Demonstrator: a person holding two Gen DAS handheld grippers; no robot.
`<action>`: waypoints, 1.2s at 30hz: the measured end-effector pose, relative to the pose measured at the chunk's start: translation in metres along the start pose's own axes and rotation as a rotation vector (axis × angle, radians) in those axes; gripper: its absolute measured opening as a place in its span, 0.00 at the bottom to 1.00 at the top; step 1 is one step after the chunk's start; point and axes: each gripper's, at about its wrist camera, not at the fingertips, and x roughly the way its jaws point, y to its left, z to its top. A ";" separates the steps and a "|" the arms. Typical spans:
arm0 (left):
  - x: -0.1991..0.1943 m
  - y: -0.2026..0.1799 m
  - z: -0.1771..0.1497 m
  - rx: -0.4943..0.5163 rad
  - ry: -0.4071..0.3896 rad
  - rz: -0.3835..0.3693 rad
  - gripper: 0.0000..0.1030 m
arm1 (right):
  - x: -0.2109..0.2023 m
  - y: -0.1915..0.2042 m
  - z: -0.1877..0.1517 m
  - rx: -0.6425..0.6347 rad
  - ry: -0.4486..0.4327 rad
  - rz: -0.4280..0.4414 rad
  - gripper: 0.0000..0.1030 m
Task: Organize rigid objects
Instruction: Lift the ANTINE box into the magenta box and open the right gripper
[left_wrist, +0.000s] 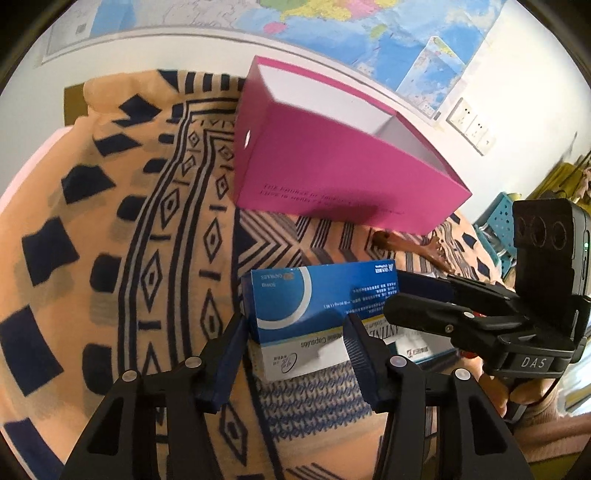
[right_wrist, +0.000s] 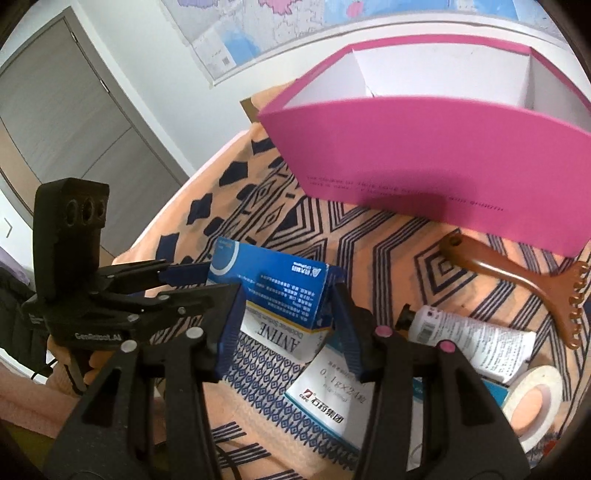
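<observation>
One pink box (right_wrist: 424, 155), open-topped with bare patterned cloth (right_wrist: 388, 254) before it, is seen behind three medicine cartons, the blue carton (left_wrist: 317, 295) being clamped between both the left gripper (left_wrist: 295, 332) and right gripper (right_wrist: 284, 314).

Both wrist views look steeply down, close on the blue box (left_wrist: 317, 295).

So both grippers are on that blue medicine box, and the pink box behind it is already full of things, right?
Not quite. Both the left gripper and the right gripper are on the blue medicine box, but the pink box behind it looks empty: the right wrist view shows only bare white compartments inside.
</observation>
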 end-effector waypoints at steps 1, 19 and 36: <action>-0.001 -0.002 0.003 0.003 -0.005 0.001 0.52 | -0.003 0.000 0.001 -0.002 -0.008 -0.003 0.49; -0.008 -0.033 0.034 0.071 -0.059 -0.038 0.52 | -0.046 -0.010 0.016 0.005 -0.127 -0.031 0.50; -0.013 -0.076 0.070 0.178 -0.122 -0.058 0.52 | -0.090 -0.021 0.038 -0.004 -0.243 -0.093 0.50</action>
